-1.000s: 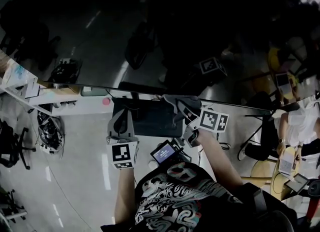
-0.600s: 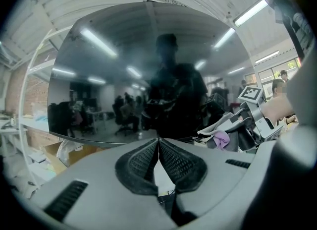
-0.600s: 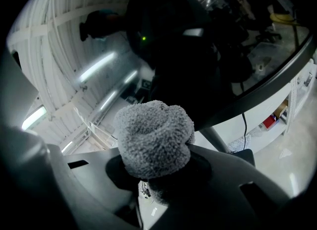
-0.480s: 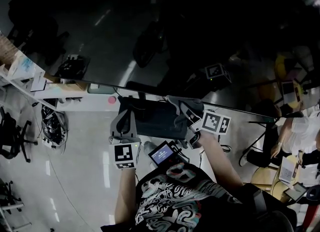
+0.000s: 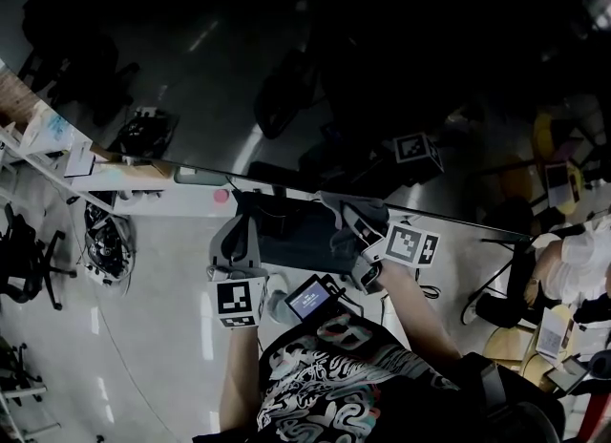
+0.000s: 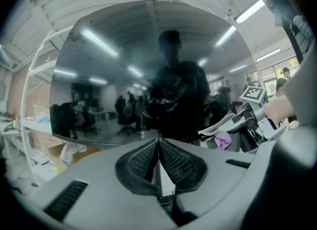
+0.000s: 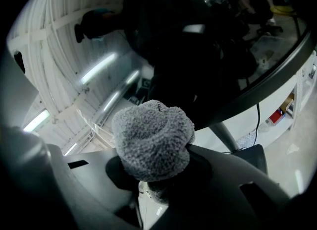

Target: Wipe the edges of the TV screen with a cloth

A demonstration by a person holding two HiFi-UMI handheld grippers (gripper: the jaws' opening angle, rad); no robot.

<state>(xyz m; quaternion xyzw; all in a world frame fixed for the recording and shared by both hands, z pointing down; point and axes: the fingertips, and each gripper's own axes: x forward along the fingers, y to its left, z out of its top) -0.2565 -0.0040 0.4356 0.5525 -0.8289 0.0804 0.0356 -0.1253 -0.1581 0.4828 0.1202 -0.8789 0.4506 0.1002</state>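
My right gripper has its fingers clamped on a bunched grey cloth, and the fluffy wad bulges out past the tips. In the head view the right gripper holds the cloth at the lower edge of the TV screen, a little right of that edge's middle. I cannot tell whether the wad actually presses on the frame. In the right gripper view the dark glass of the TV screen fills the 12 to 3 o'clock region beyond the cloth. Its bottom edge slants from 3 o'clock down toward the centre.

My left gripper has its fingers pressed together with nothing between them. In the head view the left gripper lies at 9 o'clock of the right one, apart from it, with its tips pointed toward the same lower edge. In its own view the TV screen spans the upper half, mirroring ceiling lights and a dark figure. The cloth shows there at 3 o'clock.

Between the two grippers a dark stand sits under the screen. The left marker cube and the right marker cube both face the head camera. A small lit device sits at my chest, at 6 o'clock of the stand.
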